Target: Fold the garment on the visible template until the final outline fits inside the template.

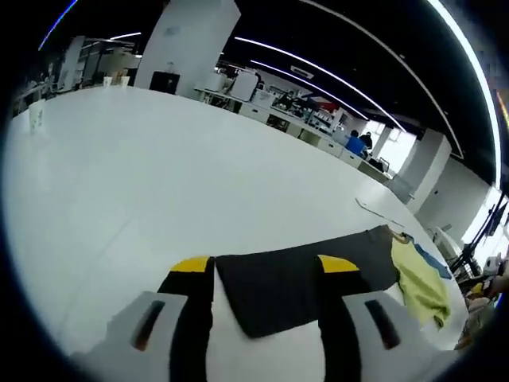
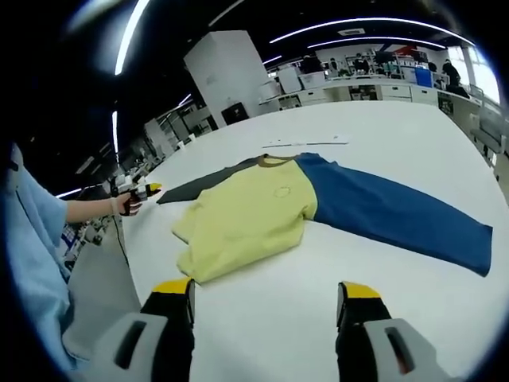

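A long-sleeved garment lies flat on the white table (image 2: pixel 382 119). It has a yellow body (image 2: pixel 246 215), a blue sleeve (image 2: pixel 390 211) stretched out to the right and a dark grey sleeve (image 2: pixel 207 181) running left. My right gripper (image 2: pixel 268 288) is open just short of the yellow hem, touching nothing. In the left gripper view the grey sleeve (image 1: pixel 294 286) lies between the wide-apart jaws of my left gripper (image 1: pixel 266 264), which is open. The yellow body (image 1: pixel 417 278) lies crumpled to the right. A hand holds the left gripper (image 2: pixel 139 191) at the grey sleeve's end.
A thin white strip (image 2: pixel 306 143) lies on the table beyond the collar, also seen as a strip (image 1: pixel 382 211) in the left gripper view. A person's light blue sleeve (image 2: pixel 32 255) fills the left edge. Desks and equipment (image 1: pixel 278 99) stand far behind the table.
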